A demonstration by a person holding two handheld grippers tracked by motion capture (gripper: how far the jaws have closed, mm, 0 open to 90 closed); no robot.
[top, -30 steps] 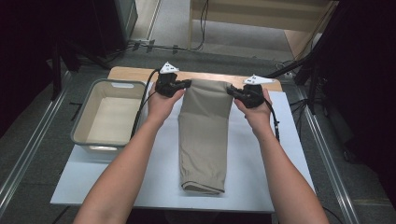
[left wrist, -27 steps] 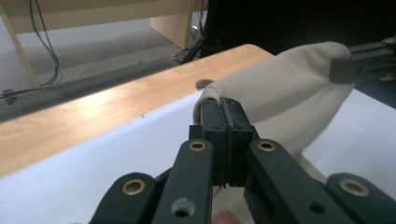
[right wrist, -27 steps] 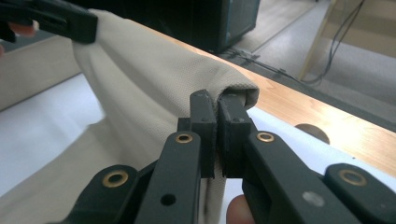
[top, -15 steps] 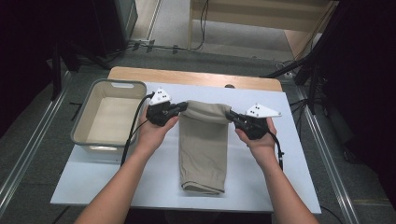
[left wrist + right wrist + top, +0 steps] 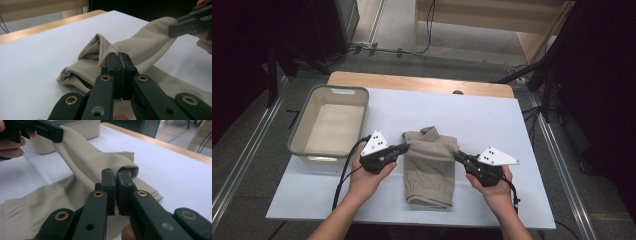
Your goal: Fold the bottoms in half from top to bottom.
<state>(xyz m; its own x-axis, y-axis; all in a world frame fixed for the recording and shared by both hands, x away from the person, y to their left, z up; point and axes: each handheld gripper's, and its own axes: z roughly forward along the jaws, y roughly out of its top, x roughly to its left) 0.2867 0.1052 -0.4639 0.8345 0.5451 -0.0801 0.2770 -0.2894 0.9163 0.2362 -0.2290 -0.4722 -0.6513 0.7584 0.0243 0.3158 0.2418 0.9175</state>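
Both grippers, left gripper (image 5: 405, 146) and right gripper (image 5: 459, 156), pinching the beige knit trousers (image 5: 430, 165), had drawn the far end toward the near hem, half-completing the fold on the white counter (image 5: 492, 120).

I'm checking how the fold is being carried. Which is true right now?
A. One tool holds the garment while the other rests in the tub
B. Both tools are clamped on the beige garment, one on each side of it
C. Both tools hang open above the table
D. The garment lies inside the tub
B: the left tool and right tool are each shut on a side of the beige garment, lifting its far end over the near part.
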